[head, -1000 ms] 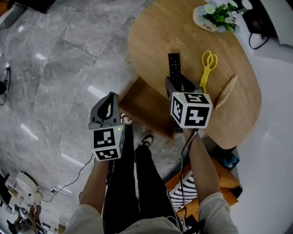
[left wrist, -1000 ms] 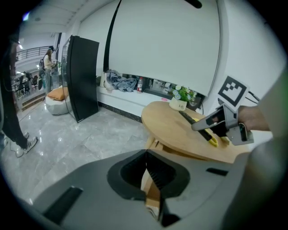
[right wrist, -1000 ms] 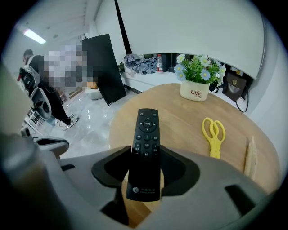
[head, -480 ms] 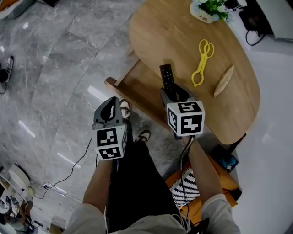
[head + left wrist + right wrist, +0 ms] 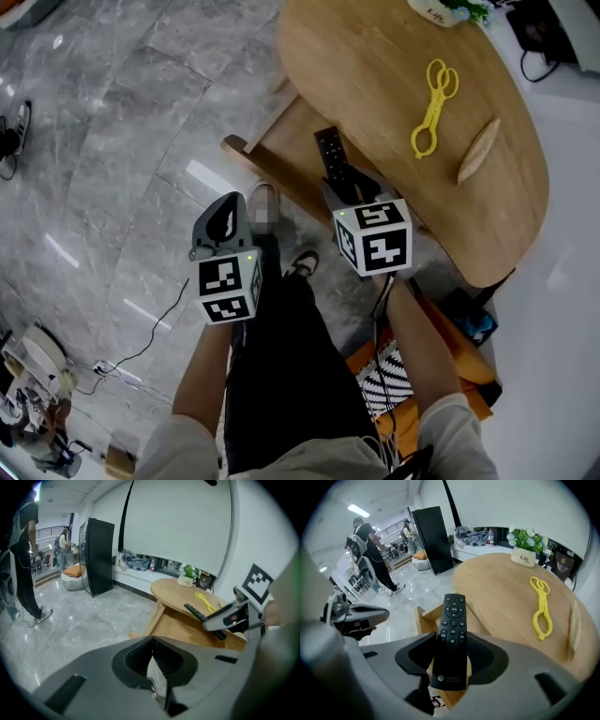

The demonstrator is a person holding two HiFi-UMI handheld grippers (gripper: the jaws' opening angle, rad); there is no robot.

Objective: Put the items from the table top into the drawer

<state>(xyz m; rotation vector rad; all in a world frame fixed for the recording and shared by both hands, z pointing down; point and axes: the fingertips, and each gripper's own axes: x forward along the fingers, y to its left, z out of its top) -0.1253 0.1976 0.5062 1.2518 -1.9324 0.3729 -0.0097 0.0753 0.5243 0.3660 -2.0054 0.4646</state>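
My right gripper (image 5: 451, 654) is shut on a black remote (image 5: 452, 637), which sticks out forward past the pads. In the head view the right gripper (image 5: 343, 185) holds the remote (image 5: 330, 150) over the open wooden drawer (image 5: 281, 164) below the oval table's (image 5: 375, 84) edge. Yellow plastic scissors (image 5: 433, 108) and an oblong wooden piece (image 5: 478, 150) lie on the table. My left gripper (image 5: 223, 217) hangs over the floor left of the drawer; in its own view the left gripper (image 5: 151, 654) shows its jaws shut with nothing between them.
A potted plant (image 5: 524, 549) stands at the table's far end. The person's legs and shoes are below the grippers, above grey marble floor (image 5: 112, 141). A black cabinet (image 5: 97, 557) and other people stand far off. Bags lie under the table's near end (image 5: 450, 347).
The right gripper has carried the remote off the table's edge to above the open drawer. The left gripper has shifted the same way alongside it, still shut.
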